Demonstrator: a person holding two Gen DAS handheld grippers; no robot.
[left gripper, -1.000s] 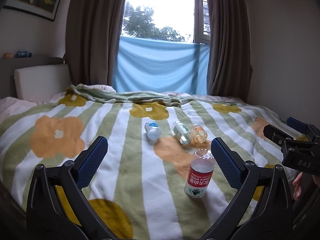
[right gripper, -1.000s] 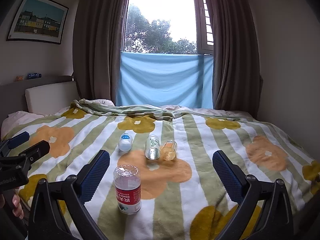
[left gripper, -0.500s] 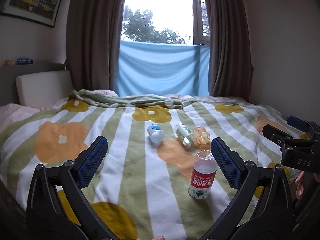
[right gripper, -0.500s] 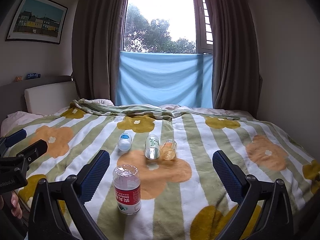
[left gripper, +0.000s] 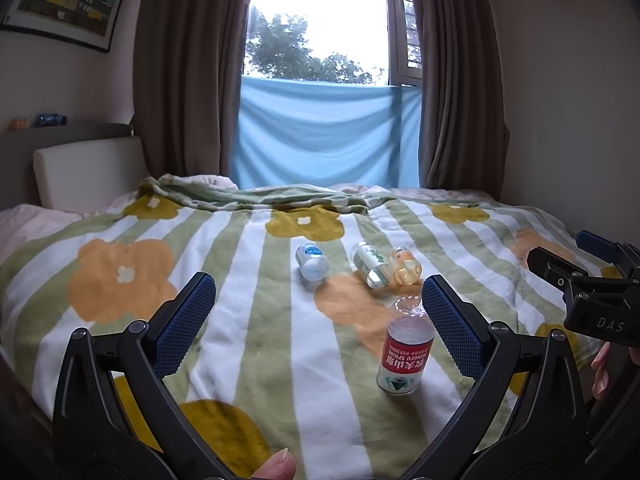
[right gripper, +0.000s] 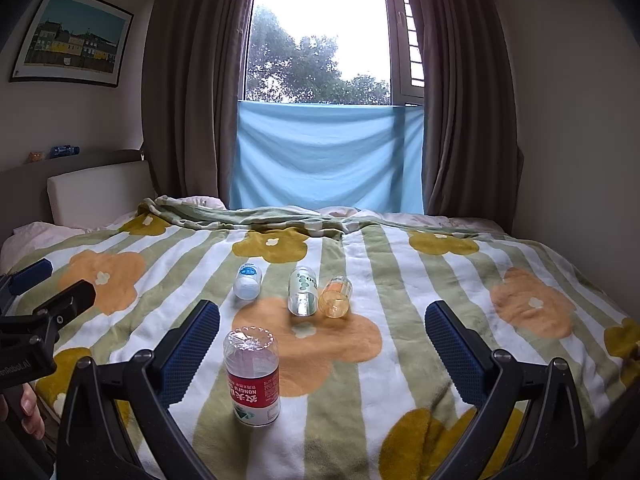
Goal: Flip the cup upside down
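Cup: the clear plastic cup (right gripper: 252, 376) with a red label stands on its mouth on the bed, closed base up, the label print reading upside down; in the left wrist view it (left gripper: 406, 350) leans slightly.
Cup's place: near edge of the bed, on a green stripe beside an orange flower, just in front of the right gripper's left finger and apart from it.
Right gripper (right gripper: 322, 344): fingers (right gripper: 192, 354) spread wide with nothing between the pads; the cup sits near the left pad, not touched.
Left gripper (left gripper: 318, 318): fingers (left gripper: 450, 326) spread wide and holding nothing; the cup shows just left of the right pad, partly overlapped by it in view, and contact cannot be told.
Other vessels: farther back lie a white-and-blue bottle (right gripper: 248, 280), a clear bottle with green print (right gripper: 303, 291) and a small amber cup (right gripper: 336, 297); the last two lie side by side, touching or nearly so, the white one apart to the left.
Bed: blanket (right gripper: 420, 280) of green and white stripes with orange and yellow flowers, rumpled at the far edge.
Room: blue cloth (right gripper: 328, 156) hung across the lower window, brown curtains (right gripper: 188, 80) on both sides, a framed picture (right gripper: 72, 36) on the left wall.
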